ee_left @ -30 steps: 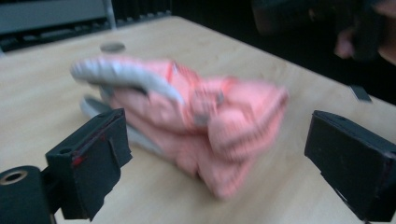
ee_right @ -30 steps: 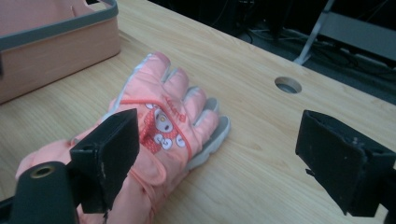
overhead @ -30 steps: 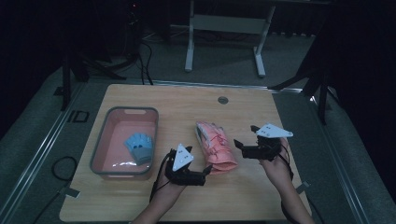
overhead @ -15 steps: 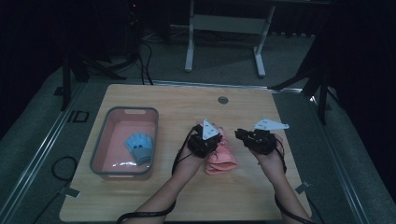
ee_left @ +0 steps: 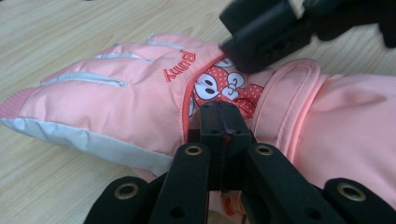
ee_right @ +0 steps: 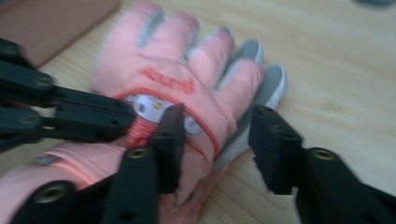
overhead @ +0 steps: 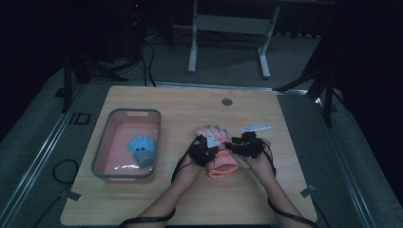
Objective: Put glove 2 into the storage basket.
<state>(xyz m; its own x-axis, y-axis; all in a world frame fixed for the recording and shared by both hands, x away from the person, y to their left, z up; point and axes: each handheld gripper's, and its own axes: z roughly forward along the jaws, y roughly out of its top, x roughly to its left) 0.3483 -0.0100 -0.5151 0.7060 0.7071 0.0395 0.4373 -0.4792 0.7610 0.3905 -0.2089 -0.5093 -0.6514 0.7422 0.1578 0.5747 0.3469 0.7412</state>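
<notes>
A pink padded glove [overhead: 222, 164] with a red cartoon patch [ee_left: 219, 86] lies flat on the wooden table, fingers pointing away from me. My left gripper [overhead: 215, 151] comes in from the glove's left; its jaws [ee_left: 224, 123] are pressed together on the patch, and I cannot tell whether fabric is pinched. My right gripper [overhead: 234, 145] reaches in from the right. Its jaws [ee_right: 222, 144] have just been opening and now stand apart, straddling the glove's thumb-side edge, one finger [ee_right: 168, 135] over the fabric, the other [ee_right: 275, 149] above the table. The left gripper's jaws [ee_right: 70, 116] lie alongside.
A grey-rimmed pink bin [overhead: 102, 156] stands at the table's left with a blue glove [overhead: 141, 149] inside. A round grommet [overhead: 226, 101] sits near the far edge. Bare wood lies behind and to the right of the glove.
Both hands moved inward and down onto the pink glove. The left gripper came from the near-left up to the glove's middle, and the right one slid left to meet it.
</notes>
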